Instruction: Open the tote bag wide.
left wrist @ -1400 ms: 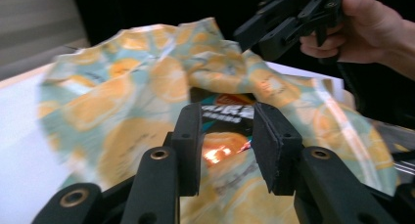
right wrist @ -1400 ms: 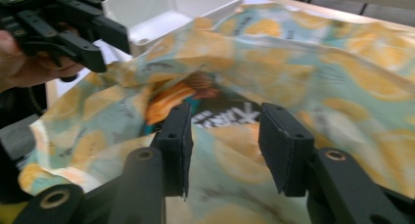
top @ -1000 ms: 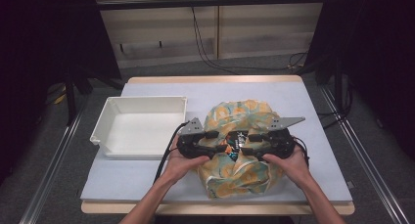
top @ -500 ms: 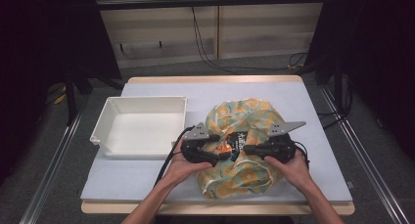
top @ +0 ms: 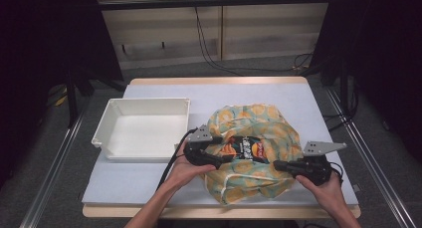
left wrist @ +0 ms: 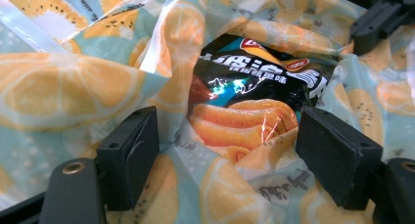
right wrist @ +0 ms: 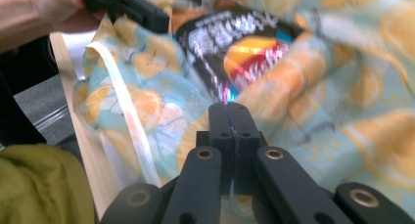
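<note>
Sitting near the table's front edge, a citrus-print bag [top: 251,156] gapes around a black snack packet [top: 245,147]. Left gripper [top: 219,161], jaws apart, straddles the bag's left rim; its jaws have just been opening. Right gripper [top: 278,165], pressed closed, pinches the right rim. White tray [top: 144,131] lies just left.

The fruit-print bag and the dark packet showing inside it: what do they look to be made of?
The fruit-print bag looks like thin, glossy, slightly see-through plastic film: it creases sharply and shines. The dark packet looks like glossy foil-laminated snack film, judging by bright mirror-like glints on its crinkles. The white tray seems rigid matte plastic.
</note>
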`<state>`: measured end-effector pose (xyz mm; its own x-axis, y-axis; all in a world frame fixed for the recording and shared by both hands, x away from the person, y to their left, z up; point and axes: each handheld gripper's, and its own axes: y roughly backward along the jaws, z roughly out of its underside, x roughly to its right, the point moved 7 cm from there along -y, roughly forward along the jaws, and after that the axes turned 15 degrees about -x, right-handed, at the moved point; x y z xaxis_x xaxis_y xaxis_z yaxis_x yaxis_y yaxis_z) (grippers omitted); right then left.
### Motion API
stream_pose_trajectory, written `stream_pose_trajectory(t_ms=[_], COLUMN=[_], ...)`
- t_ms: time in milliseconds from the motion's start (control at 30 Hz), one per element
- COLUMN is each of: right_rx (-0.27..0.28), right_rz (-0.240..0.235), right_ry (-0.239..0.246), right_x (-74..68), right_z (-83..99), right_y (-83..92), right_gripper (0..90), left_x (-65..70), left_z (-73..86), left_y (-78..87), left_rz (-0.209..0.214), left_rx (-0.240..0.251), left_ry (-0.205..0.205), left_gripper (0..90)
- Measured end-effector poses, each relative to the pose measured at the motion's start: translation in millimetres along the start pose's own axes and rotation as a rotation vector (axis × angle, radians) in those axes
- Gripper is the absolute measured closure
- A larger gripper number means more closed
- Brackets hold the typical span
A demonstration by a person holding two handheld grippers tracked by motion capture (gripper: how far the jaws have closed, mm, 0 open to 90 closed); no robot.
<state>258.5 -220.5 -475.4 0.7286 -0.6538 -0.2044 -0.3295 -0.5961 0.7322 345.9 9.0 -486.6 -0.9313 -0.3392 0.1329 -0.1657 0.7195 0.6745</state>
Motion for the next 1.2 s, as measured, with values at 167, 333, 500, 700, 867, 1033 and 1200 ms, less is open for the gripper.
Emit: stream_pose_trajectory(t_ms=[167,333,500,700,867,1033,1200], right_rx=[-0.031,-0.052,-0.103,-0.045,0.0,0.049,0.088], right_rz=[0.014,0.027,0.033,0.039,0.043,0.047,0.059], right_ry=[-0.023,-0.051,-0.063,-0.051,-0.034,-0.031,-0.033], right_x=[0.4,2.7,4.1,3.1,1.0,-0.2,3.2], right_z=[20.2,37.0,53.5,44.8,30.7,14.6,-5.5], right_y=[1.1,0.7,-2.7,4.4,15.0,24.9,30.0], right_gripper=[90.0,90.0,90.0,87.8,75.7,62.4,58.4], left_x=[-0.4,-0.4,1.2,2.4,12.4,26.9,40.7], left_z=[1.2,1.7,1.2,-1.2,-11.2,-23.8,-41.6], left_y=[-0.4,-0.6,-1.1,6.7,21.8,26.8,20.8], left_rz=[0.003,0.001,0.0,0.006,0.018,0.057,0.111], left_rx=[-0.005,-0.005,-0.004,0.012,0.05,0.056,0.057], left_ry=[-0.005,-0.001,-0.012,-0.006,-0.03,-0.065,-0.102], left_gripper=[23.8,24.3,24.9,29.7,37.4,43.8,55.3])
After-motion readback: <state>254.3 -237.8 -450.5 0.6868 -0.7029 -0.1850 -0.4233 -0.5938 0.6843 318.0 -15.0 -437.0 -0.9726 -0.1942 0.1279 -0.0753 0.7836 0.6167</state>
